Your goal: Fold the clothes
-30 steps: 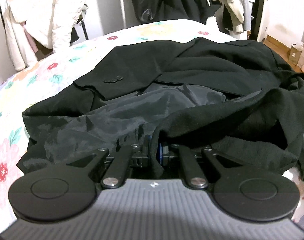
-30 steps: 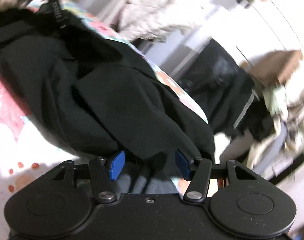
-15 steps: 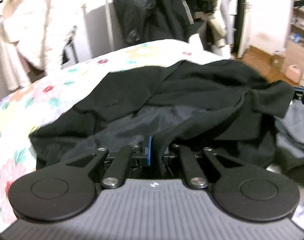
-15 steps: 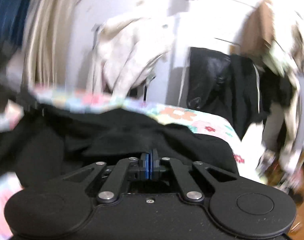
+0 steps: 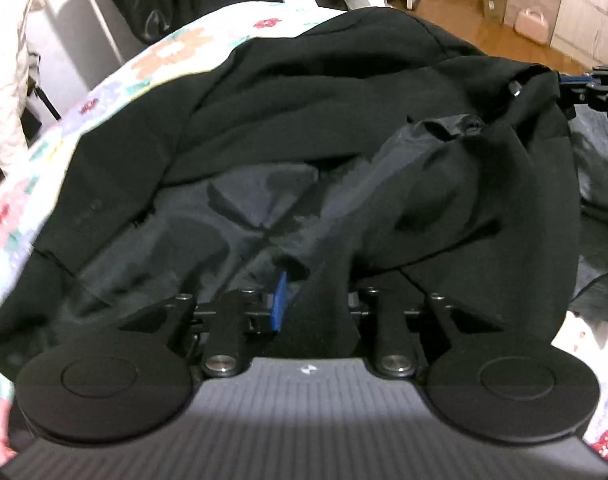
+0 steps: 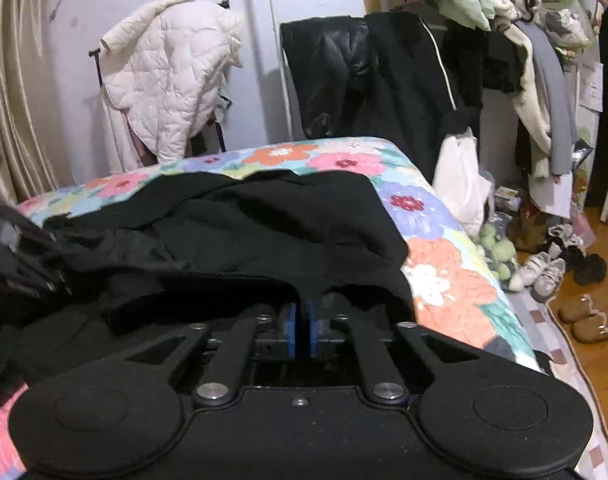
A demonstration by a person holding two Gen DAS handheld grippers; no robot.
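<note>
A black jacket (image 5: 343, 92) with shiny grey lining (image 5: 232, 216) lies crumpled on the floral bedspread (image 5: 164, 48). My left gripper (image 5: 300, 300) is shut on a thick fold of its near edge. One blue pad (image 5: 280, 300) shows; cloth hides the other. In the left wrist view my right gripper (image 5: 583, 84) holds the jacket's far right corner. In the right wrist view the right gripper (image 6: 302, 322) is shut on the jacket (image 6: 288, 216) hem, blue pads pinching it. The left gripper's body (image 6: 20, 260) shows at the left edge there.
A grey garment (image 5: 599, 168) lies right of the jacket. Beyond the bed (image 6: 443, 276) stand a rack with a white quilted coat (image 6: 168, 76) and hanging dark clothes (image 6: 383, 76). Shoes (image 6: 543, 272), slippers (image 6: 583, 320) and tennis balls (image 6: 499, 248) litter the wooden floor.
The right gripper, open a second ago, has shut on the jacket hem and swung level. The left gripper stays shut and has turned right, drawing the jacket's edge with it.
</note>
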